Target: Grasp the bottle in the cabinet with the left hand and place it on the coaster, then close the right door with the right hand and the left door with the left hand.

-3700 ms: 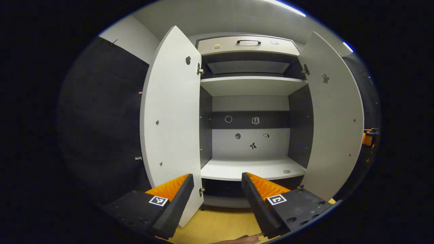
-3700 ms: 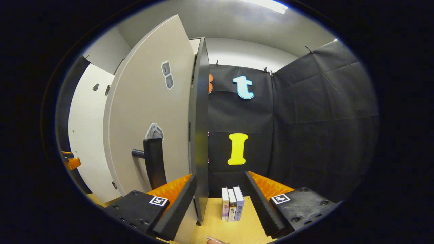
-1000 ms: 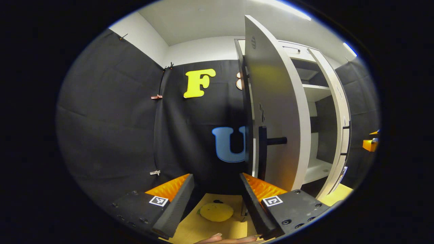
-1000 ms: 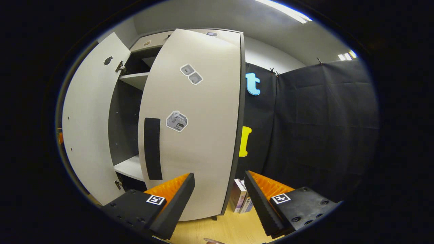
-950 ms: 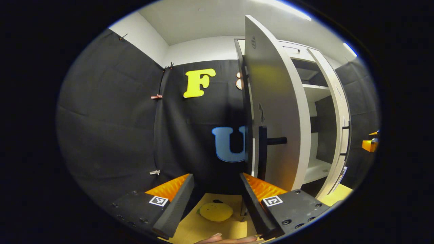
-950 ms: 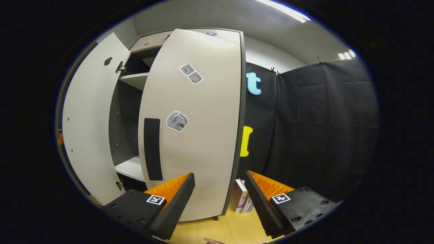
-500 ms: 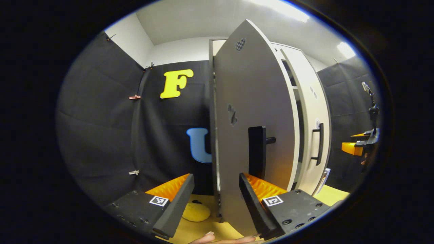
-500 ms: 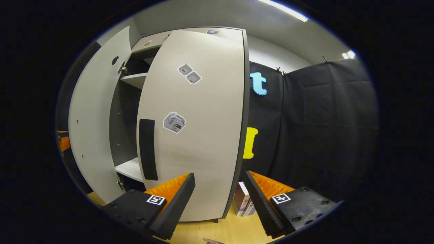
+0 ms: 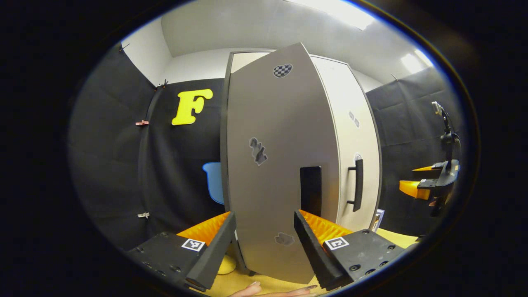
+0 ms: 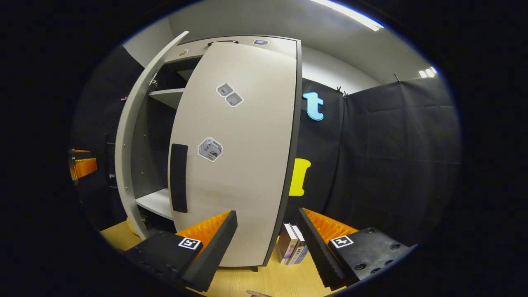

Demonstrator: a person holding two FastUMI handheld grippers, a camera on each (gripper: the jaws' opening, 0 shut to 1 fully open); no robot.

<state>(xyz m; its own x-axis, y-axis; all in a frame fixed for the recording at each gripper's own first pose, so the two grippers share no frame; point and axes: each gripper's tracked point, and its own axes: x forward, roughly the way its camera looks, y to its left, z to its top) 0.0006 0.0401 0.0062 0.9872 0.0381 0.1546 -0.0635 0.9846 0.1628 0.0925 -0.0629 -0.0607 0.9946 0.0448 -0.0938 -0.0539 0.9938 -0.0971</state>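
My left gripper (image 9: 264,215) is open and close in front of the grey left door (image 9: 280,165), whose lower part stands between the fingers without being pressed. That door is partly swung in and its dark handle (image 9: 310,190) faces me. Behind it the white right door (image 9: 357,136) lies against the cabinet with its handle (image 9: 358,185). In the right gripper view my right gripper (image 10: 268,211) is open in front of the right door (image 10: 235,165), and the left door (image 10: 132,140) shows edge-on, ajar. A yellow coaster (image 9: 226,266) peeks out beside my left finger.
Several books (image 10: 291,249) stand on the wooden table (image 10: 247,282) right of the cabinet. A white shelf (image 10: 154,203) shows through the gap between the doors. The other gripper (image 9: 429,181) hovers at the far right of the left gripper view. Fingertips of a hand (image 9: 268,291) rest at the bottom.
The left door has swung further towards the cabinet, its face now turned to my left gripper, and the gap onto the shelves has narrowed. The right door has stayed put.
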